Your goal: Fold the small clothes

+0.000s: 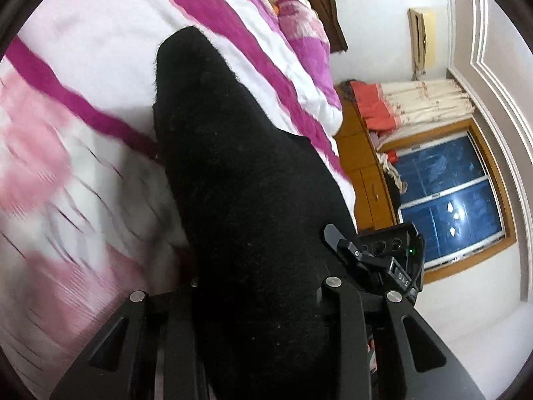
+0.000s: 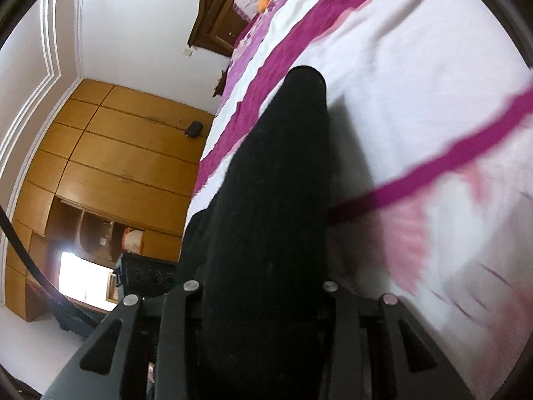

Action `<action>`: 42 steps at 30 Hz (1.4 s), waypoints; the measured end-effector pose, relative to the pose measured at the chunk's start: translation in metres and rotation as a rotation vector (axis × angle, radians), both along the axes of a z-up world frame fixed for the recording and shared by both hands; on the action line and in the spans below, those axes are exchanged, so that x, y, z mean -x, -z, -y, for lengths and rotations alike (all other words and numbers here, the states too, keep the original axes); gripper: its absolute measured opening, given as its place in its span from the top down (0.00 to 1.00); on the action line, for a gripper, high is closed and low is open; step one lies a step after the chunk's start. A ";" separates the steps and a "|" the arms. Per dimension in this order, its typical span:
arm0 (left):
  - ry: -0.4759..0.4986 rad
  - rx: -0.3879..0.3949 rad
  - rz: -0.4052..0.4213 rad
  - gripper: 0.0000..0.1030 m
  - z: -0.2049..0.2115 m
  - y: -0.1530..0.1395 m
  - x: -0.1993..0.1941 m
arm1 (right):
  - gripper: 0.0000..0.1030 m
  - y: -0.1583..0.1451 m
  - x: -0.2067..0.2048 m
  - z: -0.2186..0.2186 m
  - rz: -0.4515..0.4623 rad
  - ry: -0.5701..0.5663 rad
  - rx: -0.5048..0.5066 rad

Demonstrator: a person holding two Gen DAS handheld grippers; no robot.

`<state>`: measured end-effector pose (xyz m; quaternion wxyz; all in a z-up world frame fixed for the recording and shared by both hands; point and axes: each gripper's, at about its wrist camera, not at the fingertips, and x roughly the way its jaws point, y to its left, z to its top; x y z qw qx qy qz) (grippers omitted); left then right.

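Note:
A black knit garment (image 1: pixel 240 183) hangs from my left gripper (image 1: pixel 253 306) and drapes forward over its fingers, hiding the fingertips. Its far end reaches toward the white, pink and magenta bedspread (image 1: pixel 100 33). In the right wrist view the same black garment (image 2: pixel 269 206) runs out from my right gripper (image 2: pixel 263 303) in a long band, casting a shadow on the bedspread (image 2: pixel 416 83). Both grippers are shut on the garment and hold it lifted above the bed. The other gripper's body shows in the left wrist view (image 1: pixel 383 253) and in the right wrist view (image 2: pixel 146 273).
A dark wooden headboard (image 1: pixel 319 3) and pillows lie at the bed's far end. A wooden cabinet (image 1: pixel 363 173), a window (image 1: pixel 449 200) and curtains stand beside the bed. A wooden wardrobe (image 2: pixel 110 153) fills the wall on the other side.

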<state>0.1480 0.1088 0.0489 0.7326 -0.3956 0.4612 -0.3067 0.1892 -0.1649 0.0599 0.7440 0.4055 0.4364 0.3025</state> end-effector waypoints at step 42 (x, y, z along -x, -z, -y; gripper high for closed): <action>-0.098 -0.805 0.223 0.44 0.054 -0.064 0.210 | 0.33 -0.050 0.201 0.048 0.090 0.171 0.744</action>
